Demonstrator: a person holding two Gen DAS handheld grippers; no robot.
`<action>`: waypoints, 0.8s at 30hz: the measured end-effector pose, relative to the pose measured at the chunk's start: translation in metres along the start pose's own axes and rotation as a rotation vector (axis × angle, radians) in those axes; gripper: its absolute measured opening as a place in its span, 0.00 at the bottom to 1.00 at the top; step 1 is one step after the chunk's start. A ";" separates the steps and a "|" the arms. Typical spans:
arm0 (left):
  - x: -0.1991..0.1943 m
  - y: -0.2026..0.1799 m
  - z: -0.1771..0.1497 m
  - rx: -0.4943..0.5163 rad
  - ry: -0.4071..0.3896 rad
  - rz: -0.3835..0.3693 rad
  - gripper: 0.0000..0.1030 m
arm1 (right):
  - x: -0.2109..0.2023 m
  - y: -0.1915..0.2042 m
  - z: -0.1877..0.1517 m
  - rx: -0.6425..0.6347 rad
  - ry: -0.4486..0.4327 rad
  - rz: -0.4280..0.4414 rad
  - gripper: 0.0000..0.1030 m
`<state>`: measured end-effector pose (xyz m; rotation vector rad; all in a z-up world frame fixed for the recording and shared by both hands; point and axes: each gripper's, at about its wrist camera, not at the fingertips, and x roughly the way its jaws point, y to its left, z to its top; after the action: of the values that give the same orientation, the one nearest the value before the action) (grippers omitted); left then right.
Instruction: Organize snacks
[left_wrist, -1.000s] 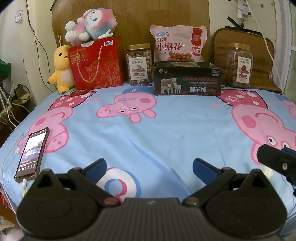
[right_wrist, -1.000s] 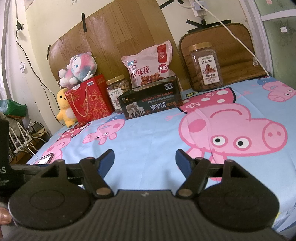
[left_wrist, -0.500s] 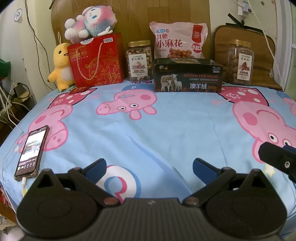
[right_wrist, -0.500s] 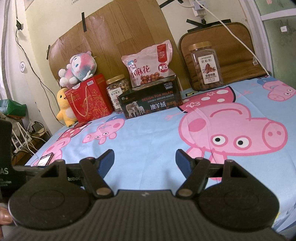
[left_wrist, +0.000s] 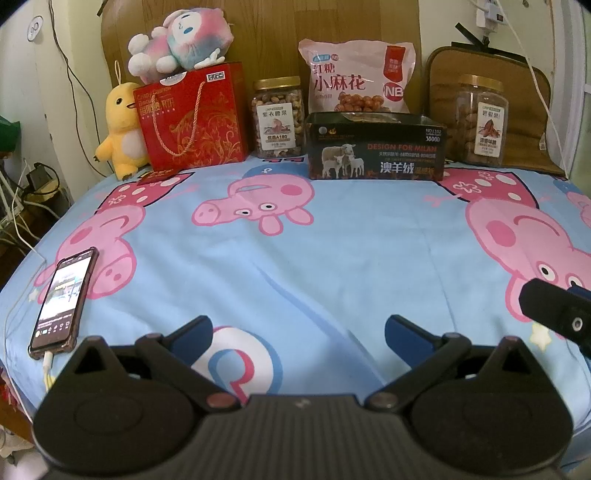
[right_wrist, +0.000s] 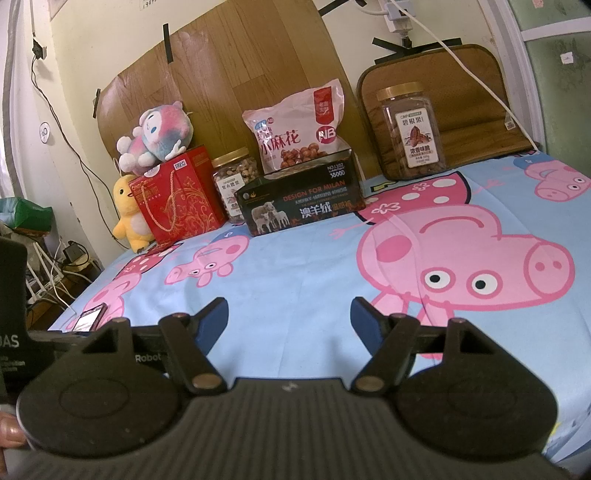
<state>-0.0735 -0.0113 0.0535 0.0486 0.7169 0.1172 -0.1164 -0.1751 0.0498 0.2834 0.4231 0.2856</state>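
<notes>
In front of you, a soft printed cotton-like sheet (left_wrist: 295, 258) lies matt over the bed, while the snack bag (left_wrist: 356, 83) is glossy plastic film and both nut jars (left_wrist: 277, 118) (right_wrist: 412, 129) are clear, shiny plastic. The red gift bag (left_wrist: 192, 118) looks like glossy paper with a cord handle, the plush toys (left_wrist: 181, 44) fuzzy cloth, the backboard (right_wrist: 236, 85) smooth wood-grain.

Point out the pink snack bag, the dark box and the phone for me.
pink snack bag (left_wrist: 356, 75), left wrist view, on its printed front.
dark box (left_wrist: 376, 153), left wrist view, on its front wall.
phone (left_wrist: 62, 297), left wrist view, on its screen.
</notes>
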 end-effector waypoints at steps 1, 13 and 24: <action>0.000 0.000 0.000 0.000 0.000 0.000 1.00 | 0.000 0.000 0.000 0.000 0.000 0.000 0.73; 0.000 -0.001 0.000 0.003 0.002 0.001 1.00 | 0.000 0.000 -0.001 0.000 0.001 0.000 0.73; 0.000 -0.001 -0.001 0.006 0.001 -0.005 1.00 | 0.000 0.000 0.000 0.000 0.002 0.001 0.73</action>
<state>-0.0741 -0.0123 0.0527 0.0531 0.7182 0.1104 -0.1164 -0.1754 0.0493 0.2836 0.4251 0.2870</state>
